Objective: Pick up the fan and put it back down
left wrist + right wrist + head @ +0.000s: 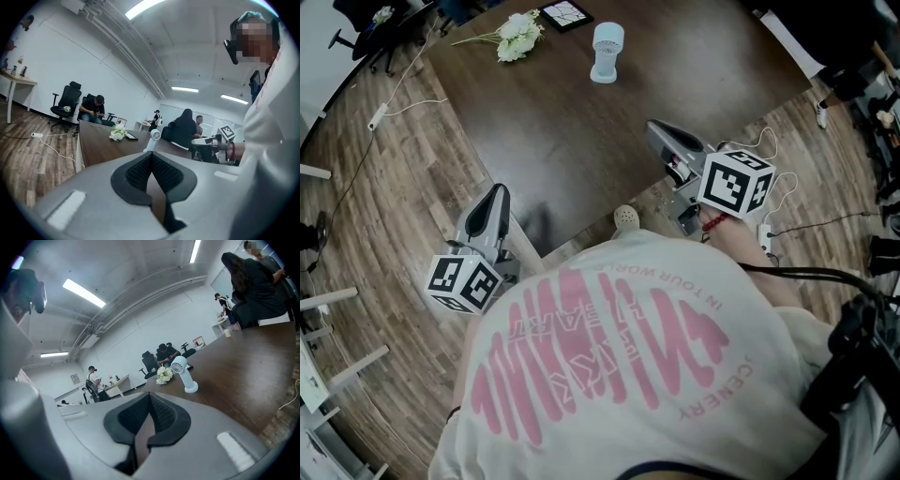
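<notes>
A small white fan [607,52] stands upright at the far side of the dark brown table [572,141]. It also shows far off in the left gripper view, as the fan [153,138], and in the right gripper view, as the fan [183,373]. My left gripper [499,192] hangs beside the table's near left edge, shut and empty, its pads meeting [151,155]. My right gripper [653,127] reaches over the table's near right edge, well short of the fan. It is also shut with nothing between its pads [150,397].
A bunch of white flowers [517,36] and a black flat frame [566,13] lie on the table just left of the fan. A power strip [378,116] and cables trail on the wooden floor. Office chairs and seated people [186,127] are around the table.
</notes>
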`<action>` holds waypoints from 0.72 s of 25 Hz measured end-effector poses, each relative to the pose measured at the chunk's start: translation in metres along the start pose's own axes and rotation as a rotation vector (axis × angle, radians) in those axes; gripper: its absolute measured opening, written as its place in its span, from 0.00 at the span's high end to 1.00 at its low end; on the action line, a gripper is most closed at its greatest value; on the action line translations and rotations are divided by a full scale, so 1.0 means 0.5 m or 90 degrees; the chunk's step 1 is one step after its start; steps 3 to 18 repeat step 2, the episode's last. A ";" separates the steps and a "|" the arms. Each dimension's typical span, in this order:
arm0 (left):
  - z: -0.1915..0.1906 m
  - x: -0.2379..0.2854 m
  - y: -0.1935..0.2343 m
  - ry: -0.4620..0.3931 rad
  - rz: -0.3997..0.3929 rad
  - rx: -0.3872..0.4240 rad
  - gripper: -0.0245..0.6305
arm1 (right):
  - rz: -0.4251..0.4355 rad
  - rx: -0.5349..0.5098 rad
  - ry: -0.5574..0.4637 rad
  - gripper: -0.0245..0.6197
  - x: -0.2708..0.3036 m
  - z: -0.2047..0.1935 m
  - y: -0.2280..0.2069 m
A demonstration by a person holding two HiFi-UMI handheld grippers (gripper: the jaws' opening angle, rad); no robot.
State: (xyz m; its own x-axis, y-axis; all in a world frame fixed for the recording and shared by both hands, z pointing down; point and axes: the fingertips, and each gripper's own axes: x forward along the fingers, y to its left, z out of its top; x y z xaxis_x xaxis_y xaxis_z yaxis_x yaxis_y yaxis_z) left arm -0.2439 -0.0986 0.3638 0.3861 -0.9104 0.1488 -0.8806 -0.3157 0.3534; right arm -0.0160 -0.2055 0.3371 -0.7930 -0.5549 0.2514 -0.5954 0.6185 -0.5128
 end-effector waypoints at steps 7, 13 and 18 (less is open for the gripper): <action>-0.003 0.002 0.015 -0.001 0.007 0.000 0.94 | 0.000 0.001 0.001 0.95 0.012 -0.003 -0.005; -0.003 0.002 0.015 -0.001 0.007 0.000 0.94 | 0.000 0.001 0.001 0.95 0.012 -0.003 -0.005; -0.003 0.002 0.015 -0.001 0.007 0.000 0.94 | 0.000 0.001 0.001 0.95 0.012 -0.003 -0.005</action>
